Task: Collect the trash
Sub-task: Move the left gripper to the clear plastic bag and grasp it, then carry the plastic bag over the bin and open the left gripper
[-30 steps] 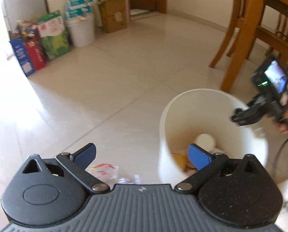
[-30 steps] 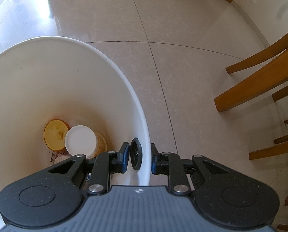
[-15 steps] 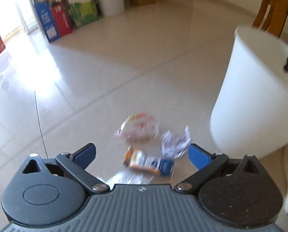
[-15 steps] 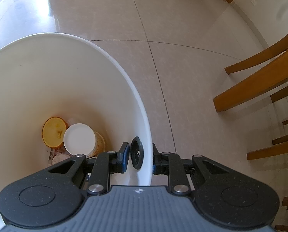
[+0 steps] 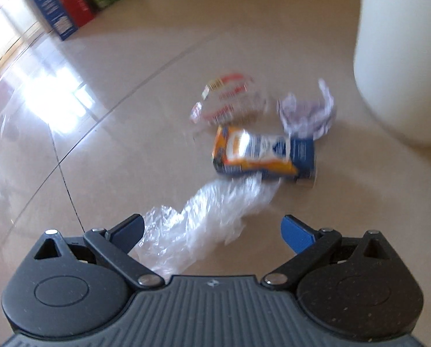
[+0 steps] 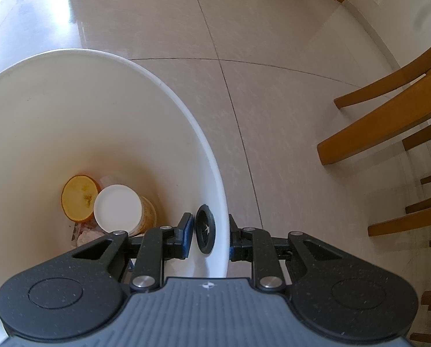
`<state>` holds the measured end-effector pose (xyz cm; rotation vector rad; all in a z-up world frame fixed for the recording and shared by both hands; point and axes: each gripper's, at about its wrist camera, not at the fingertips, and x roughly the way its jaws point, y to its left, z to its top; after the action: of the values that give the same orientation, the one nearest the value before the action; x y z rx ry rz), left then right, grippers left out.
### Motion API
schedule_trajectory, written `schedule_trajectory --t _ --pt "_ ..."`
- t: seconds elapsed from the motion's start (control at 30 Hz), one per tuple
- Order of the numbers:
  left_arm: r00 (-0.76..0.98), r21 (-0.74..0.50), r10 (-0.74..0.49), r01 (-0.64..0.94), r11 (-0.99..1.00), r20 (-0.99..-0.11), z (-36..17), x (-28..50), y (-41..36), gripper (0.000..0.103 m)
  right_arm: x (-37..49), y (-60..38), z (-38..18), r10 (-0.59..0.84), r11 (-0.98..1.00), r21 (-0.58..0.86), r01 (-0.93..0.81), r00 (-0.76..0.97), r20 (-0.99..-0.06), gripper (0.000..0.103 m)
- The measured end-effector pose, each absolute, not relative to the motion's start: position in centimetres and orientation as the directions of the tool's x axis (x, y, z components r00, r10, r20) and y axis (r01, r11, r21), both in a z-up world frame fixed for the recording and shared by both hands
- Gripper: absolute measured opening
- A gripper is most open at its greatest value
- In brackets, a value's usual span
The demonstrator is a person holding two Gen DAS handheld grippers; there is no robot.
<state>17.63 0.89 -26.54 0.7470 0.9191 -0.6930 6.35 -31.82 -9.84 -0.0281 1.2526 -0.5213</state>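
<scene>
Glossy beige floor tiles (image 5: 105, 156) carry everything — a scatter of litter beside a white bin, with wooden chair legs (image 6: 383, 127) off to one side in the right wrist view. Nearest the left gripper (image 5: 212, 228), whose blue-padded jaws stand wide apart with nothing clamped, lies a crumpled clear plastic film (image 5: 198, 225), one end reaching in between the open fingers. It looks feather-light, soft and slippery, so a pinch across a bunched fold seems safer than at a loose edge. Just beyond it, touching its far end, sits a flattened orange-and-blue packet (image 5: 261, 153); probably light and semi-stiff, best taken across its narrow width. Further on are a clear wrapper with red print (image 5: 227, 101) and a crumpled white paper wad (image 5: 308, 112), both blurred, both likely weightless and easily pushed away by a careless approach. The white bin (image 5: 400, 52) stands just beside the wad, so open floor for moving lies on the side away from it. The right gripper (image 6: 208, 234) straddles the bin rim, nearly closed — a black disc (image 6: 205, 232) sits against the inner wall between one pad and the wall, and the rim appears clamped. Deep inside rest an orange lid (image 6: 78, 198) and a white-capped tub (image 6: 119, 209).
</scene>
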Motion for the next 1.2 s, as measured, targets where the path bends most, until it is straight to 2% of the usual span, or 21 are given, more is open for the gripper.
schedule_trajectory --t 0.13,0.23,0.5,0.57,0.77,0.87,1.2 --pt "0.432 0.304 -0.166 0.813 0.497 -0.886 -28.6 17.6 0.9 0.099 6.3 -31.8 -10.0 -0.393 0.881 -0.301 0.364 0.211 -0.895 0.027" --pt "0.441 0.329 -0.144 0.816 0.475 -0.886 -29.7 17.7 0.9 0.095 6.3 -31.7 -10.1 -0.395 0.881 -0.303 0.363 0.212 -0.894 0.027" --pt "0.470 0.371 -0.146 0.823 0.430 -0.871 -31.1 18.6 0.0 0.091 6.3 -31.8 -10.1 -0.396 0.878 -0.302 0.371 0.210 -0.894 0.027" --pt "0.466 0.370 -0.143 0.824 0.430 -0.873 -31.3 19.1 -0.3 0.084 6.4 -31.8 -10.1 -0.397 0.877 -0.302 0.373 0.208 -0.894 0.027" --pt "0.427 0.324 -0.138 0.827 0.460 -0.894 -32.1 20.0 -1.0 0.060 6.5 -32.0 -10.2 -0.396 0.874 -0.301 0.381 0.203 -0.895 0.027" --pt "0.385 0.254 -0.165 0.819 0.515 -0.908 -31.8 20.2 -0.7 0.055 6.5 -32.0 -10.2 -0.397 0.874 -0.302 0.380 0.202 -0.895 0.027" --pt "0.327 0.161 -0.191 0.796 0.583 -0.926 -29.6 19.4 0.3 0.053 6.6 -32.1 -10.3 -0.393 0.874 -0.299 0.384 0.195 -0.898 0.027"
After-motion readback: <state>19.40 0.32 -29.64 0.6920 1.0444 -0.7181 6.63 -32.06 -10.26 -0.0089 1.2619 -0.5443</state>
